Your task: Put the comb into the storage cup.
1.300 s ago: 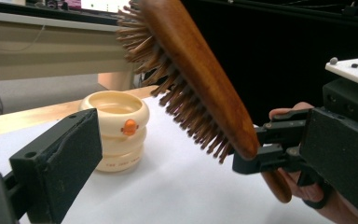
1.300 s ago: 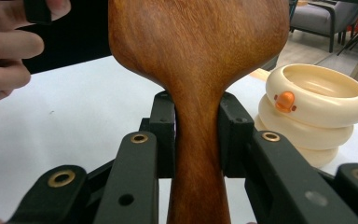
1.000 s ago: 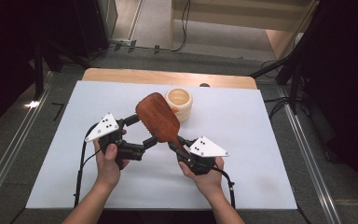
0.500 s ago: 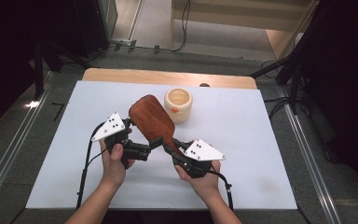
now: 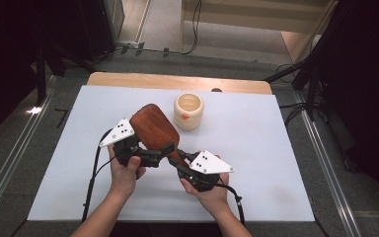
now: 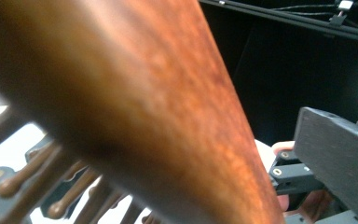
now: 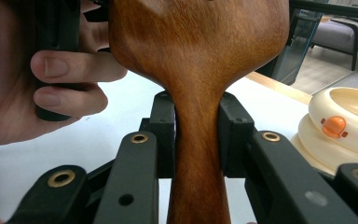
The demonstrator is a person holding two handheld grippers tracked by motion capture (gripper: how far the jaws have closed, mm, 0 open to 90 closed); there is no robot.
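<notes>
A brown wooden hairbrush (image 5: 153, 129) is held up over the white table sheet (image 5: 266, 148), its back facing up. My right gripper (image 5: 176, 160) is shut on its narrow handle (image 7: 198, 140), one jaw on each side. My left gripper (image 5: 164, 150) sits at the near edge of the brush head. In the left gripper view the brush head (image 6: 135, 93) looms close and blurred, with bristles (image 6: 51, 186) below it. One black jaw stands far to the right, apart from the wood, and the other is hidden behind the brush. A hand (image 7: 51, 74) holds the left gripper.
A cream ringed cup (image 5: 188, 111) with an orange button stands upright behind the brush; it appears at right in the right gripper view (image 7: 340, 121). The table's wooden far edge (image 5: 177, 81) borders dark floor, cables and stands. Metal rails run along both sides.
Both grippers and the brush have shifted slightly left and toward the person. The left gripper has closed in on the brush head.
</notes>
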